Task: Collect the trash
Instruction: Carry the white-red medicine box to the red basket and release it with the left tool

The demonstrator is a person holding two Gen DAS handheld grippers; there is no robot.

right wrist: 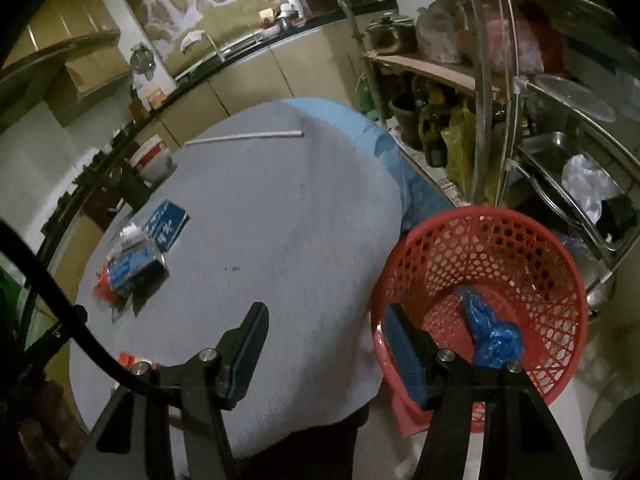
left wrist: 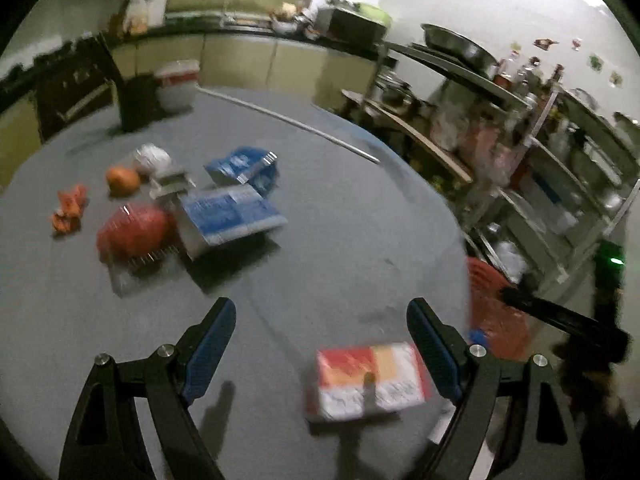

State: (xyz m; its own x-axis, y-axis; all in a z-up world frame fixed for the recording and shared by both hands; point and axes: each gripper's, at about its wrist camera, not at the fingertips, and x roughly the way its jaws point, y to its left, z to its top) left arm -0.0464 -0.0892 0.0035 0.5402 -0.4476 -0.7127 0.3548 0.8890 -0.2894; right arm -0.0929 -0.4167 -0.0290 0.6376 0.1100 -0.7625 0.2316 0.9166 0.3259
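My left gripper (left wrist: 320, 306) stands open wide over the grey table (left wrist: 340, 220). A red, yellow and white box (left wrist: 368, 380) lies flat between its fingers, close to the right one, and neither pad presses on it. Farther left lies a pile of trash: a blue carton (left wrist: 232, 216), a blue packet (left wrist: 244, 168), a red packet (left wrist: 132, 232), an orange wrapper (left wrist: 68, 210) and a white crumpled piece (left wrist: 152, 158). My right gripper (right wrist: 326, 312) is open and holds nothing, at the table's edge beside the red basket (right wrist: 480, 240). A crumpled blue bag (right wrist: 492, 332) lies in that basket.
An orange fruit (left wrist: 122, 180) sits by the pile. A black container (left wrist: 138, 102) and a white bucket (left wrist: 176, 84) stand at the far side. A white rod (right wrist: 244, 136) lies across the far table. Metal shelves (right wrist: 560, 140) with pots crowd the right. A black cable (right wrist: 40, 280) crosses the left.
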